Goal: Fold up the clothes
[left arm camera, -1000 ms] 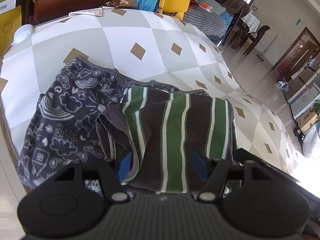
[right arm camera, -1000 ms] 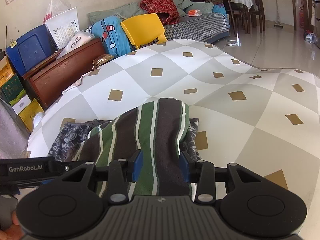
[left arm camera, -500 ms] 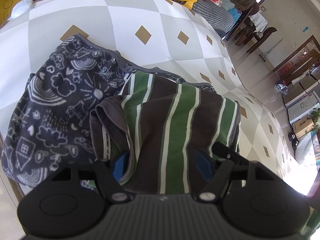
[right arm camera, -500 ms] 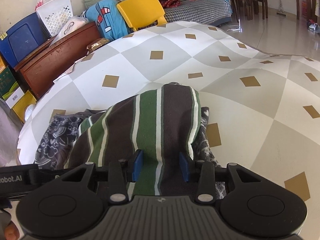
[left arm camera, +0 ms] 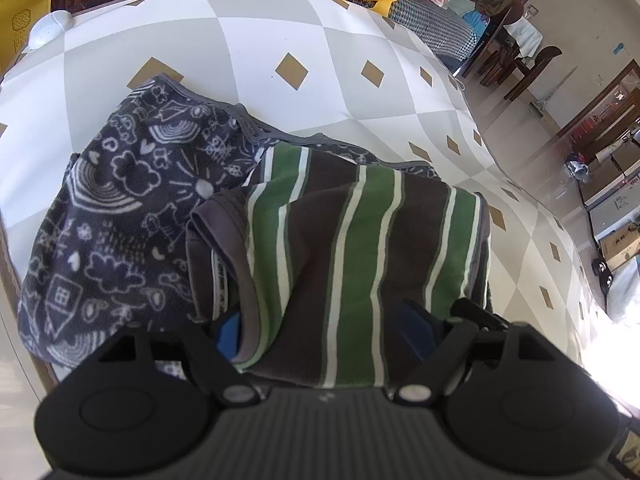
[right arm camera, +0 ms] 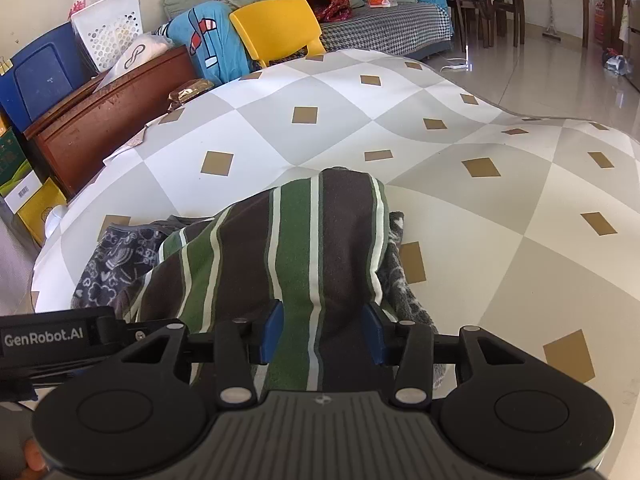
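Note:
A folded shirt with green, brown and white stripes (left arm camera: 352, 248) lies on a dark fleece garment printed with white doodles (left arm camera: 120, 208). Both rest on the checked tablecloth (left arm camera: 280, 32). My left gripper (left arm camera: 320, 330) is open at the shirt's near edge, and the cloth drapes over both blue pads. In the right wrist view the striped shirt (right arm camera: 312, 248) runs away from me in a thick fold. My right gripper (right arm camera: 323, 332) is shut on that fold, with the fleece (right arm camera: 116, 256) showing on either side. The other gripper's black body (right arm camera: 52, 338) sits just left of it.
The tablecloth (right arm camera: 460, 208) stretches wide beyond the clothes and to the right. A yellow chair (right arm camera: 276, 28), a wooden cabinet (right arm camera: 104, 120) and boxes stand past the far edge. The table drops to the tiled floor (left arm camera: 568, 184) on the right.
The left gripper has tilted down and closer over the clothes, and its pads stand a little wider apart. The right gripper keeps its hold and has barely moved.

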### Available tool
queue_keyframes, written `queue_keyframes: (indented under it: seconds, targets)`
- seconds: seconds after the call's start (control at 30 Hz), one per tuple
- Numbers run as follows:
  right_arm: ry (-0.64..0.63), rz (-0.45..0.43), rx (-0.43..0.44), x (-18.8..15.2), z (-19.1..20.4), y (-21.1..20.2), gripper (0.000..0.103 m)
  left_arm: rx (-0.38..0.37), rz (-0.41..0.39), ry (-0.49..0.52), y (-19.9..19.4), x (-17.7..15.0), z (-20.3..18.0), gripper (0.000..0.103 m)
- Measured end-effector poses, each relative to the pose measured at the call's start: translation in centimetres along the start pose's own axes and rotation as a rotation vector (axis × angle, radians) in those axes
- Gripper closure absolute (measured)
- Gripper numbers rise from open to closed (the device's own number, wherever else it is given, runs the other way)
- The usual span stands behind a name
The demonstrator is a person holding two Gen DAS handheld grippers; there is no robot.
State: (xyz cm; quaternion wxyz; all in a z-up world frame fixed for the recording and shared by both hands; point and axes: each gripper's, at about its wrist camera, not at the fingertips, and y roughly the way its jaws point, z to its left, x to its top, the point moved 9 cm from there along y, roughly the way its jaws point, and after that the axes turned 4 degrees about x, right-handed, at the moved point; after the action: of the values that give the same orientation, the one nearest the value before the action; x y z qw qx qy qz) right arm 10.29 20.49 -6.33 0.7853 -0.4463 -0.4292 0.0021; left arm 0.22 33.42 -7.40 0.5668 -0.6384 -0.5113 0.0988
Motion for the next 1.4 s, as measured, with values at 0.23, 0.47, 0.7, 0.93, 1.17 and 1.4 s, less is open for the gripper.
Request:
queue_keyframes:
  seconds: [0.23,0.47,0.7,0.93,1.17,1.4]
  targets:
    - [0.016,0.025,-0.028,-1.7,-0.8,-2.2,0.058,0.049,-0.040,0.078,-1.7,-1.0,-0.5,0.023]
    - [0.036,0.057,-0.055,-3.8,-1.6,-3.8,0.058,0.092,-0.093,0.124,-3.4,-2.5,-0.9,0.021]
    - [0.056,0.083,-0.090,-5.0,-2.5,-5.3,0.057,0.099,-0.110,0.156,-4.6,-4.7,-1.4,0.017]
    - [0.053,0.088,-0.109,-6.1,-2.6,-6.7,0.057,0.141,-0.106,0.182,-5.1,-6.7,-1.3,0.011]
    - [0.021,0.108,-0.142,-7.8,-2.6,-7.3,0.056,0.180,-0.072,0.189,-4.8,-8.9,-0.6,0.011]
    - [-0.010,0.126,-0.175,-9.5,-2.7,-7.8,0.056,0.201,-0.046,0.189,-4.5,-10.5,0.0,0.009]
